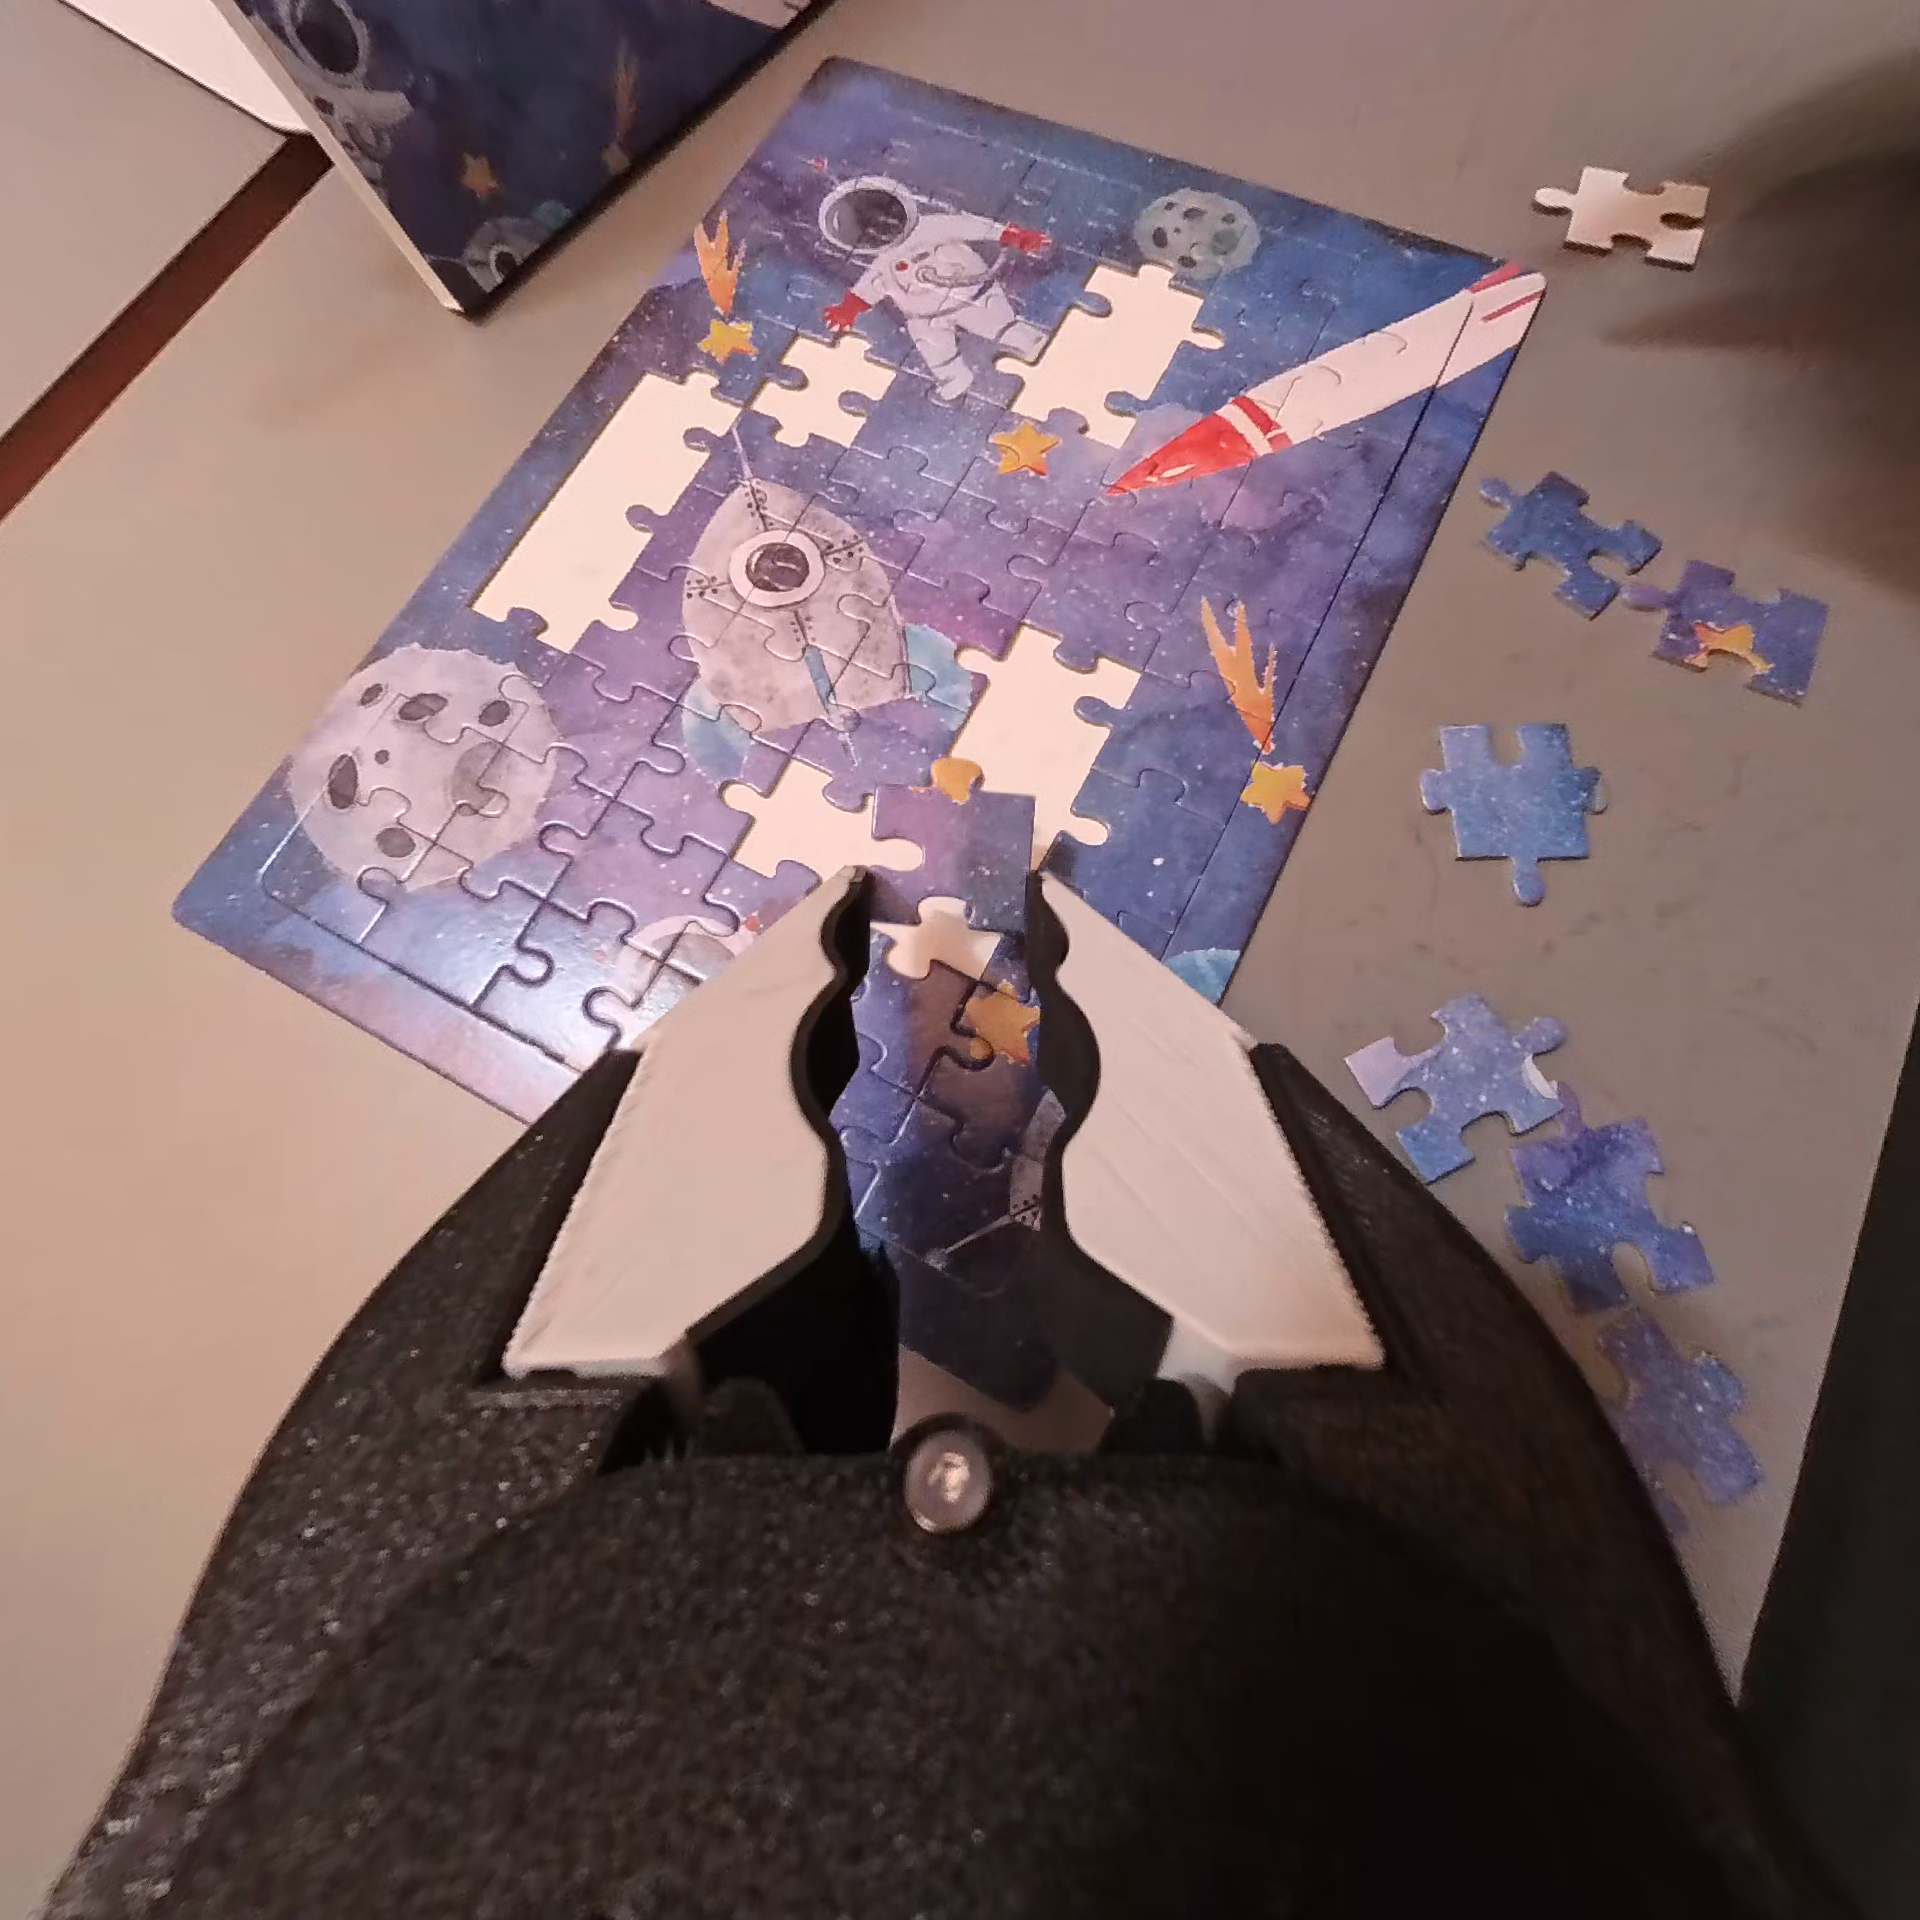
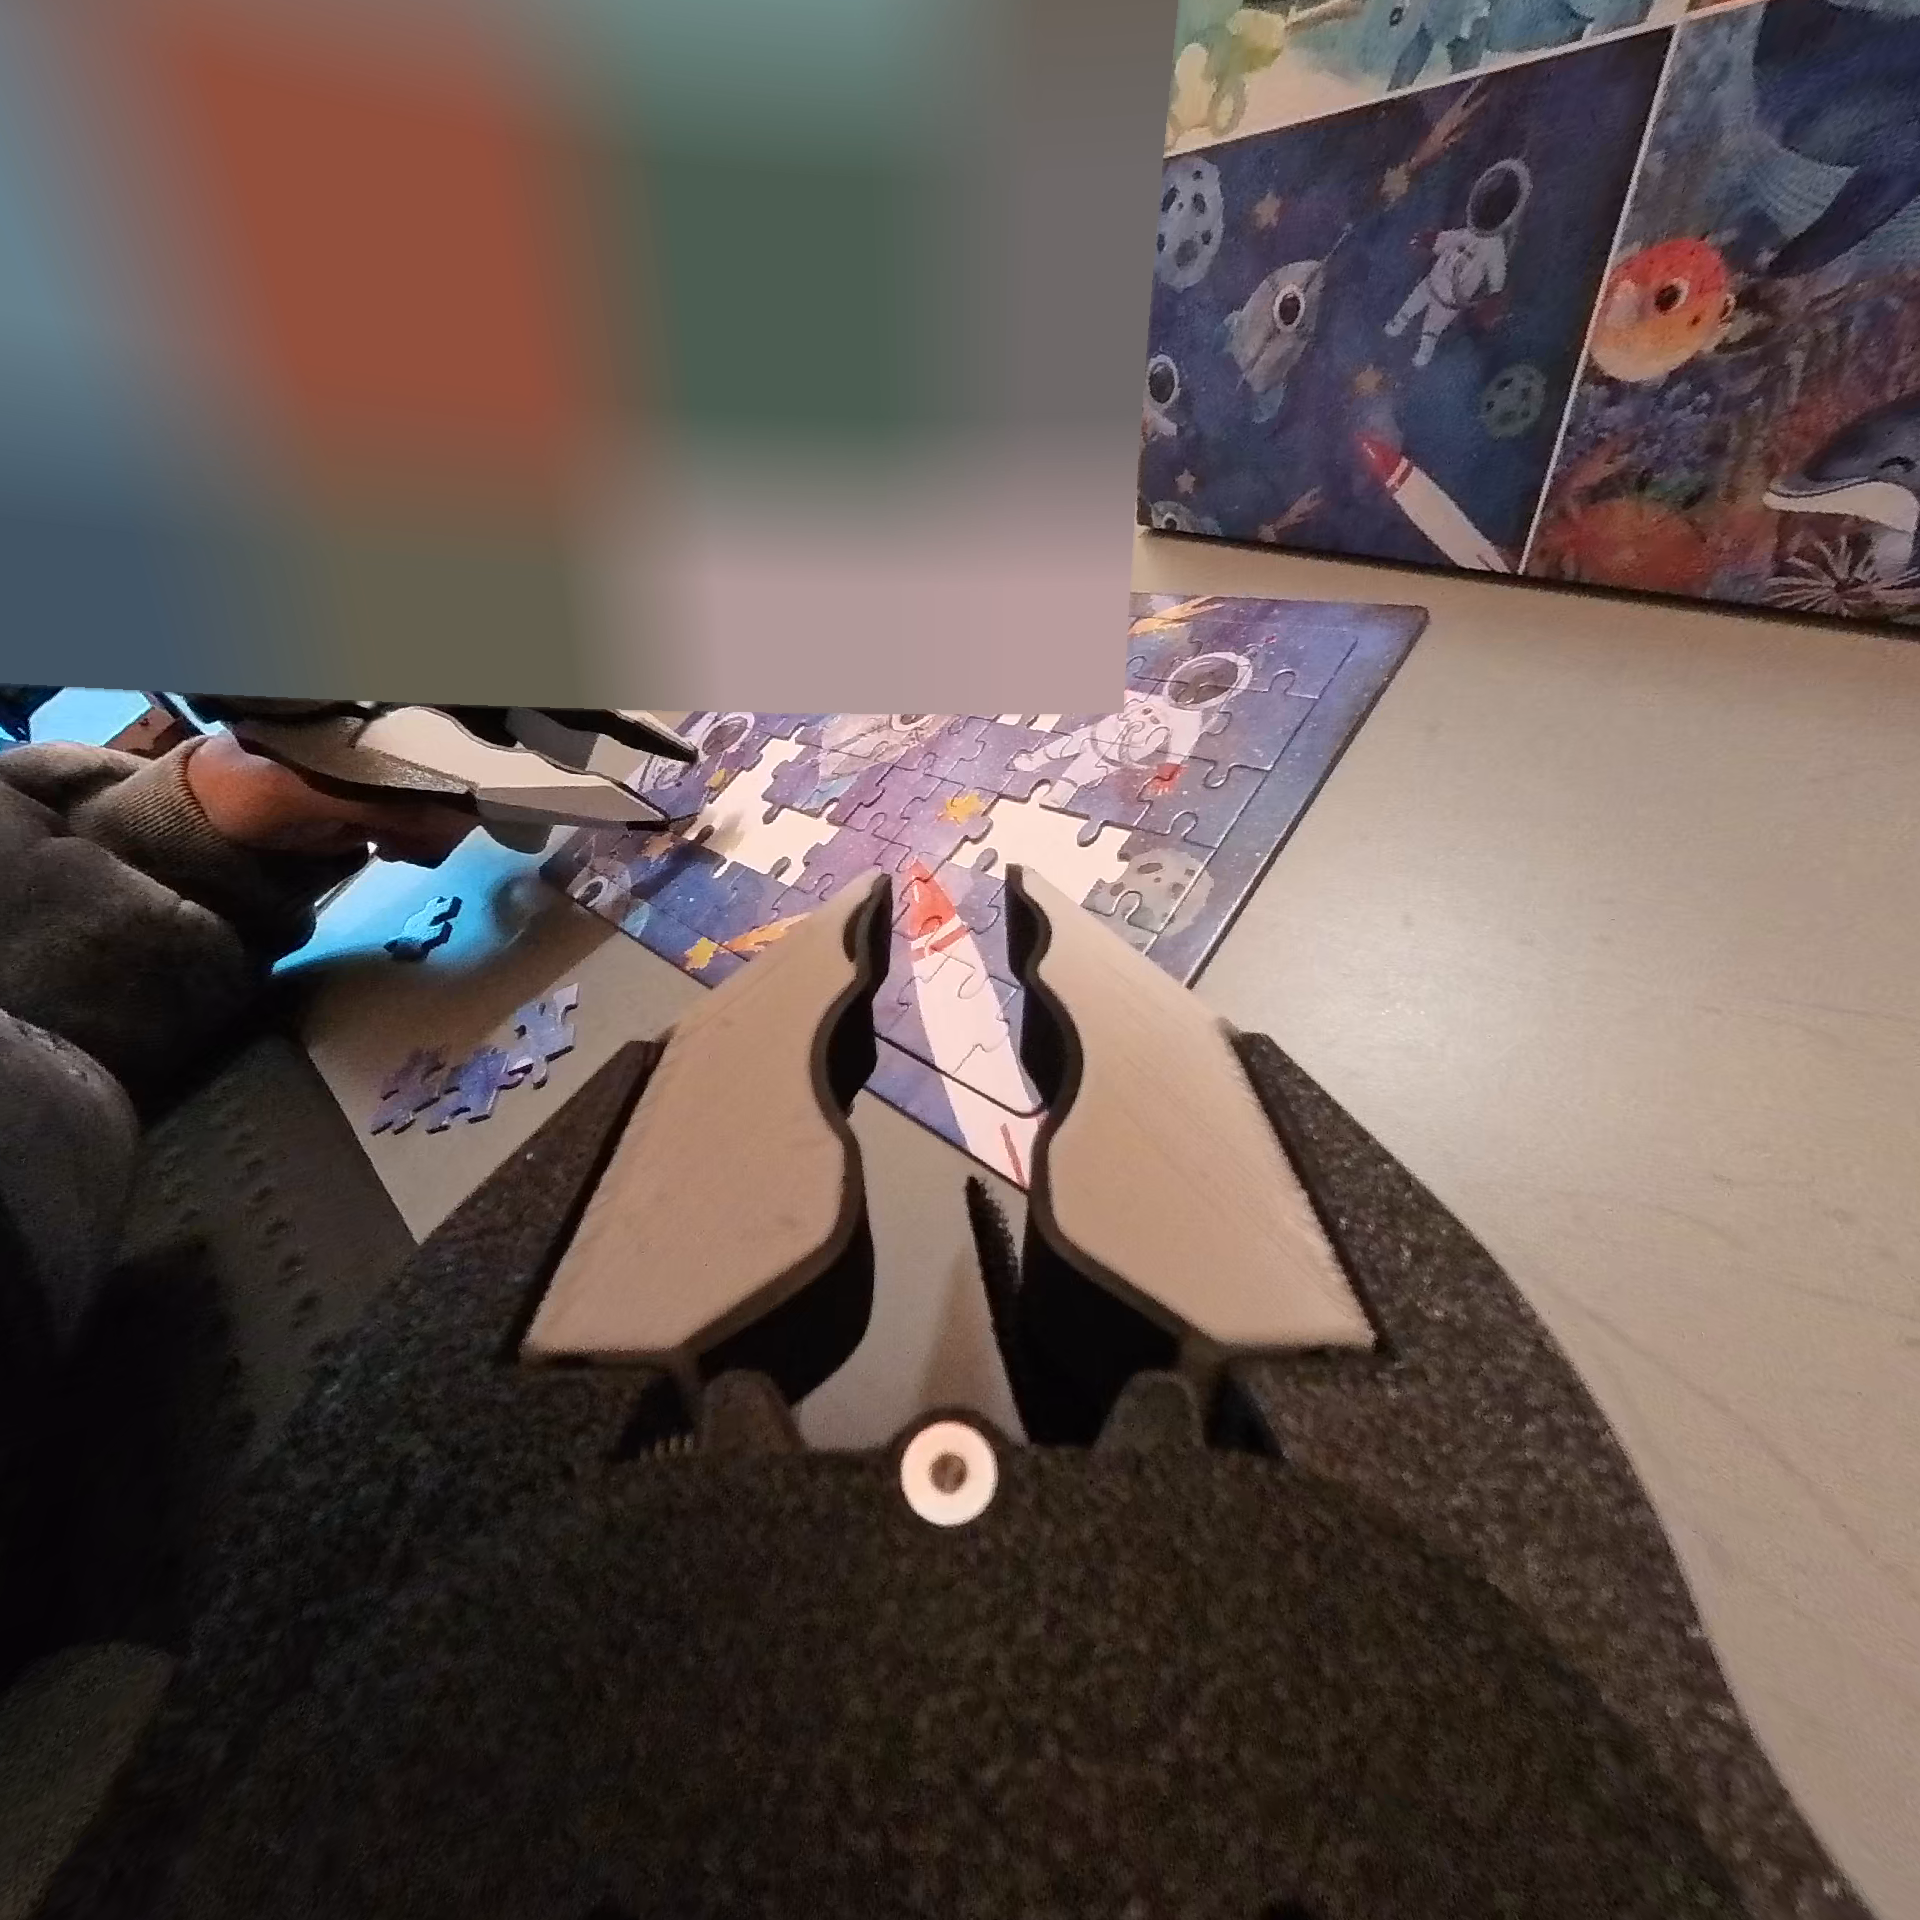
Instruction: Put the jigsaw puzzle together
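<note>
My left hand-held gripper (image 1: 948, 883) pinches a purple cardboard jigsaw piece (image 1: 961, 844) over the space-themed puzzle board (image 1: 582, 748); my right hand-held gripper (image 2: 948, 896) hangs narrowly parted, empty.

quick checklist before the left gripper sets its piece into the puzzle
1. Left gripper holds the piece: ok, fingertips at both its edges.
2. Gap beneath is free: ok, white and bare.
3. Piece lined up with gap: not ok, it overlaps placed pieces and looks tilted.
4. Piece shape matches gap: cannot tell.
5. Right gripper out of the way: ok, open and empty over the rocket end of the board.
6. Spare pieces within reach: ok, beside the board.
</note>
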The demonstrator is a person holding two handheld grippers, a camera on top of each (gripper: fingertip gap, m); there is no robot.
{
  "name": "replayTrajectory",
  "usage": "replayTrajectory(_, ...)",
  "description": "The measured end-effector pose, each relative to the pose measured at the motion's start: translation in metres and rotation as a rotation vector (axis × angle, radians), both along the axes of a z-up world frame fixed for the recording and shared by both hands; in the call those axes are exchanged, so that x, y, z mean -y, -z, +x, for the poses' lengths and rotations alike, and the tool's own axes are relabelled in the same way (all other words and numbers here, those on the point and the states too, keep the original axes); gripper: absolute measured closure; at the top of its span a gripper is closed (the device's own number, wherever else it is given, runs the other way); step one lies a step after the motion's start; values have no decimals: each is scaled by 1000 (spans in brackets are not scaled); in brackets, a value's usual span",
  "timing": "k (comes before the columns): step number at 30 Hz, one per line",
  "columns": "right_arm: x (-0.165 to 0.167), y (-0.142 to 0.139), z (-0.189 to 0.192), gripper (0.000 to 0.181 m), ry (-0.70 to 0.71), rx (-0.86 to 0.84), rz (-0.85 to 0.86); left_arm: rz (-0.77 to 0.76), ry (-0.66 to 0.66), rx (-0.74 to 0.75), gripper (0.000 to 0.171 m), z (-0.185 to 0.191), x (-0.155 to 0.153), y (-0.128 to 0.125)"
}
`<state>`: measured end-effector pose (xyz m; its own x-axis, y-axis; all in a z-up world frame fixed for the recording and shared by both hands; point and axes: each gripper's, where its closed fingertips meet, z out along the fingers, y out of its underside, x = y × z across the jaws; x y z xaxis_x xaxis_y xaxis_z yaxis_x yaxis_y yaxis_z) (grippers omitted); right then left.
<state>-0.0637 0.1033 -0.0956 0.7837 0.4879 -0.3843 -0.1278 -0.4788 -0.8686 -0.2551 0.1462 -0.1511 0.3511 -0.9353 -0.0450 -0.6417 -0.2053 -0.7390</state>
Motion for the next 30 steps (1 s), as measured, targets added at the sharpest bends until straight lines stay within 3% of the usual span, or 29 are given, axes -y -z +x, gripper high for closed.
replayTrajectory(16,0,2,0,160,-4,-13,-15,14,11,-52,142,4,1,10)
replayTrajectory(30,0,9,-6,160,-24,32,-24,26,-37,36,142,33,-6,-9)
